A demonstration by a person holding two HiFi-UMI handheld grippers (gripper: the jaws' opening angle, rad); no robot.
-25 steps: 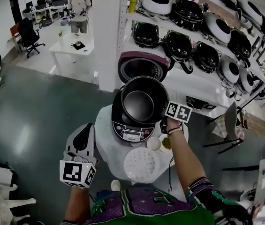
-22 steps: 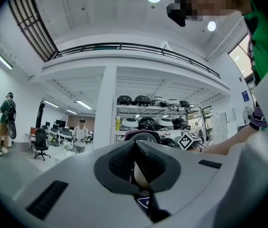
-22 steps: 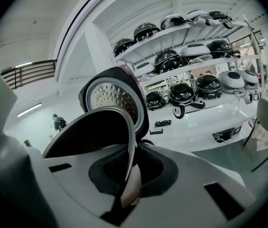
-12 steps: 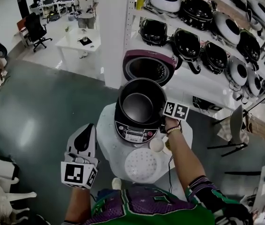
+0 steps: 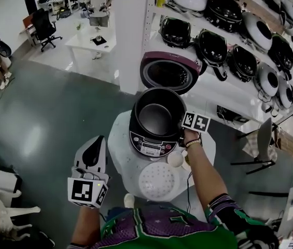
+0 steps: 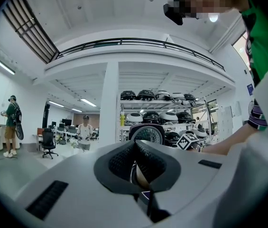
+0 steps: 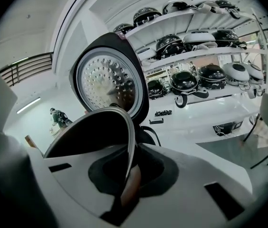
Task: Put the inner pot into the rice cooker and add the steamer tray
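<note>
Inner pot, its rim pinched by the right gripper, sits low in the rice cooker. Keep it level, lower straight, and release only once seated. Steamer tray lies just behind that gripper. The left gripper, closed on nothing, hangs clear.

The rice cooker is standing on the table, with the inner pot sitting in its opening. The right gripper is clamping the pot's right rim. The steamer tray is lying before the cooker, on the table's near edge, and the left gripper is hovering left of the table with its jaws together.
</note>
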